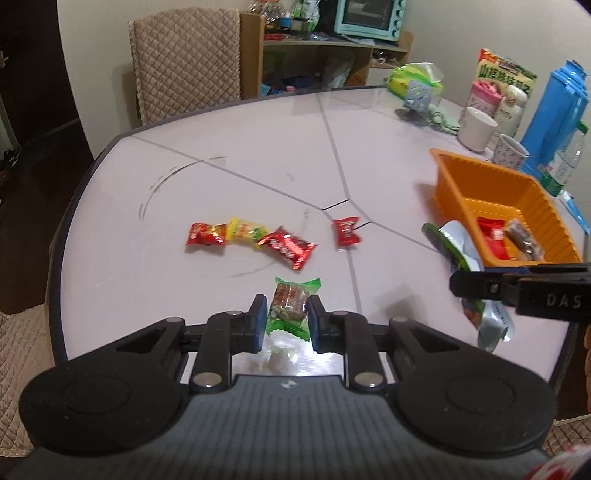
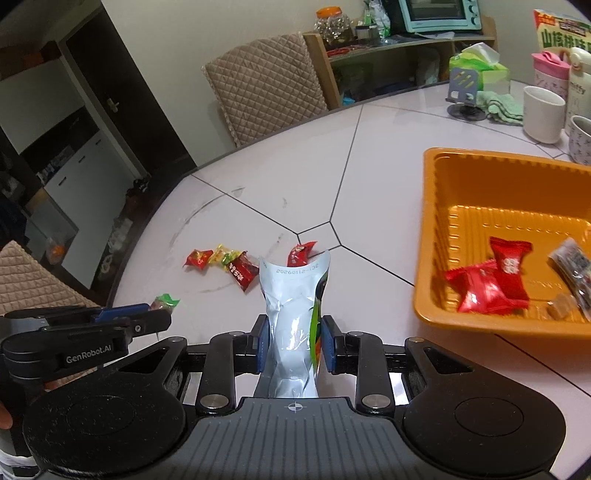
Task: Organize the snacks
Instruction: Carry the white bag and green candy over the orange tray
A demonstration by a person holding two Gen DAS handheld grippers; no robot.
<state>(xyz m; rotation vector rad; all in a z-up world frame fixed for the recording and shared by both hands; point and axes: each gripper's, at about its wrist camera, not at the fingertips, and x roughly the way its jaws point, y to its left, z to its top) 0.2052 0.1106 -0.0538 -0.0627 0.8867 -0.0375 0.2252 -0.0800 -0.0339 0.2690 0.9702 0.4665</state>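
Altogether four loose snacks lie on the table point(image 1: 184, 177): a red candy point(image 1: 205, 234), a yellow candy point(image 1: 246, 229) and a dark red bar point(image 1: 287, 246) touching in a row at centre of the left wrist view, and a small red packet point(image 1: 346, 231) apart to their right. One orange tray point(image 2: 436, 221) sits at the right of both views; in it lie two red candies point(image 2: 491, 280) touching each other, one dark wrapped piece point(image 2: 572, 266) at the right edge, and a small tan bit that is too blurred to name.

Left gripper point(image 1: 287, 317): its fingers point(image 1: 258, 321) stand narrow, pressed on either side of a green-wrapped candy point(image 1: 290, 304), which is at lower centre of that view, off the table surface. Right gripper point(image 2: 293, 343): its fingers point(image 2: 328, 343) are narrow too, clamped on one silver pouch point(image 2: 291, 314) with a green edge, standing upright at lower centre of the right wrist view, just left of the tray.

Around them: two white cups point(image 1: 476, 127), a pink-lidded tumbler point(image 1: 484, 99), a blue flask point(image 1: 554, 110), a green tissue pack point(image 1: 413, 79) and a small stand point(image 1: 417, 103) crowd the table's upper right. One quilted chair point(image 1: 184, 62) and a wooden shelf point(image 1: 317, 55) carrying a teal oven point(image 1: 369, 16) fill the top. In the left wrist view the right gripper and its pouch cover the tray's near left corner.
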